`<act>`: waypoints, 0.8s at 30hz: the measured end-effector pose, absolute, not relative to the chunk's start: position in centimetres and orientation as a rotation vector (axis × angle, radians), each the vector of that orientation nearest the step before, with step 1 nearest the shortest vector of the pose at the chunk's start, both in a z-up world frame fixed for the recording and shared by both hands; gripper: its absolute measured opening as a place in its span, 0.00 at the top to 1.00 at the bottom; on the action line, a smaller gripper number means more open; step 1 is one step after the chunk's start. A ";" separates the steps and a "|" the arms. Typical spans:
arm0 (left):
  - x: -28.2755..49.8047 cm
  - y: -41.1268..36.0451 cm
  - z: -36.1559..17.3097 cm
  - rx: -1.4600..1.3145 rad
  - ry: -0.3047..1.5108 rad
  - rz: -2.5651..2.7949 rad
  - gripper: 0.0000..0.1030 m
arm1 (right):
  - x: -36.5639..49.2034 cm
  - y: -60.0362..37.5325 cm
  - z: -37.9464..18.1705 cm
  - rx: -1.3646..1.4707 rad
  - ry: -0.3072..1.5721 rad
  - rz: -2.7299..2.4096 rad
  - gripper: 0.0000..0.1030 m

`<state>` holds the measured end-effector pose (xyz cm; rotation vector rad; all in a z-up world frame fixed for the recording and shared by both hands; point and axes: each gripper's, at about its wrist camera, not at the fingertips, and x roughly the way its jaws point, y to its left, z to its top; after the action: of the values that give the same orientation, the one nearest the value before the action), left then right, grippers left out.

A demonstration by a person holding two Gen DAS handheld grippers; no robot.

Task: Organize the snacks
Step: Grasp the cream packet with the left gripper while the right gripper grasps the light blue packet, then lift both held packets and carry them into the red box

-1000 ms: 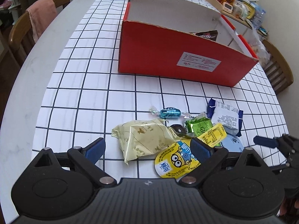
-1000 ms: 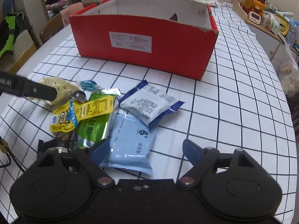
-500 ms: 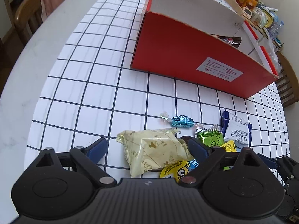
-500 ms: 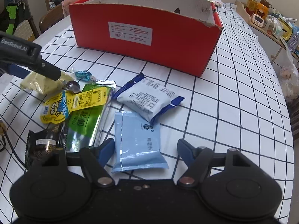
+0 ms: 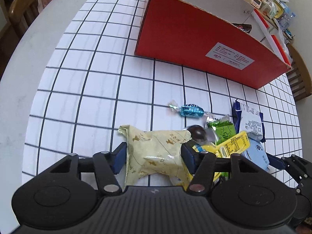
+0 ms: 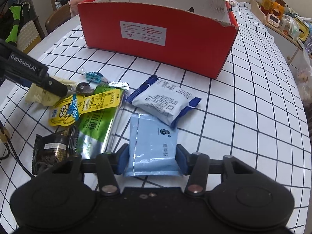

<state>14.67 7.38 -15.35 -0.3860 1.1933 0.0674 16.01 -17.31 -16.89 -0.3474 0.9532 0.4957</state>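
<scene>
Snacks on desk (image 6: 243,117): cream packet (image 5: 156,154) clamped crosswise in left hand-held gripper (image 5: 154,156); blue sachet (image 6: 154,144) bracketed lengthwise by right hand-held gripper (image 6: 152,159), closure uncertain; red box (image 6: 159,37) located straight ahead.

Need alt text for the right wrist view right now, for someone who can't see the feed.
The right claw has its two fingers on either side of a light blue packet lying on a grid-patterned tablecloth. Beyond it lie a white-and-navy packet, a green pouch and a yellow cartoon packet, with an open red box behind.
</scene>
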 end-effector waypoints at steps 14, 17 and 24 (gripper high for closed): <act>11.0 7.9 -14.6 -0.388 1.167 0.053 0.45 | 13.8 -17.2 -16.3 -0.296 0.964 0.494 0.54; 10.5 8.0 -14.1 -0.387 1.153 0.051 0.44 | 13.4 -17.5 -15.9 -0.275 0.958 0.483 0.54; 9.8 7.7 -11.6 -0.379 1.085 0.031 0.45 | 12.9 -18.3 -13.0 -0.195 0.909 0.467 0.54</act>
<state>9.83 7.71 -11.61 -0.3792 1.0851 0.0313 12.87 -18.32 -13.03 -0.1946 0.9092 0.4672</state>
